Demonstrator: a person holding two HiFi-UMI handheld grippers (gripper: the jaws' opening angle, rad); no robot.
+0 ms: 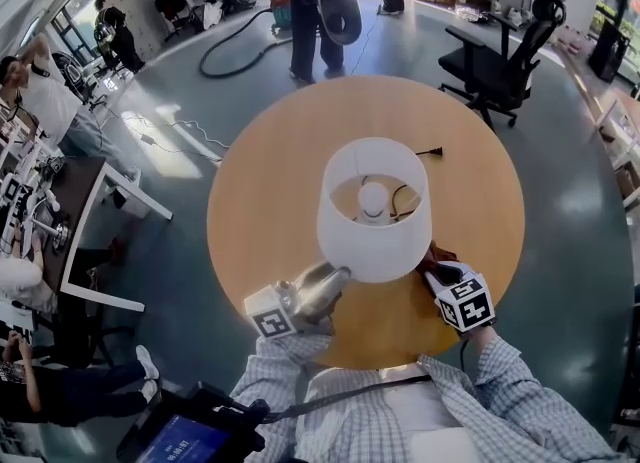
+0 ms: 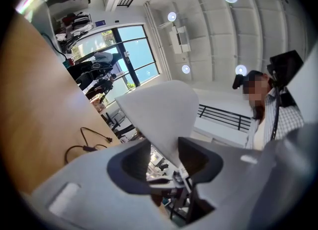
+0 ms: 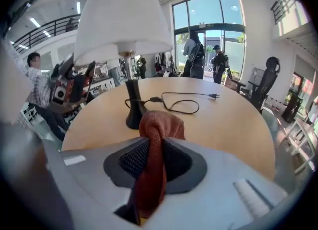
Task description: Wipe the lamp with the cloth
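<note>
A table lamp with a white shade (image 1: 373,209) stands in the middle of the round wooden table (image 1: 470,161); its bulb (image 1: 372,196) shows through the open top. My left gripper (image 1: 330,276) is shut on the shade's near lower rim; in the left gripper view the shade's edge (image 2: 159,110) runs down between the pads (image 2: 198,159). My right gripper (image 1: 435,266) sits at the shade's near right, shut on a rust-coloured cloth (image 3: 159,124) that bulges out ahead of the jaws. In the right gripper view the black lamp stem (image 3: 133,107) and shade (image 3: 121,20) are just beyond the cloth.
The lamp's black cord (image 3: 181,102) lies looped on the table behind the base, its plug toward the far right edge. A black office chair (image 1: 505,61) stands past the table's far right. People stand at the back (image 1: 310,11), and desks (image 1: 80,221) line the left.
</note>
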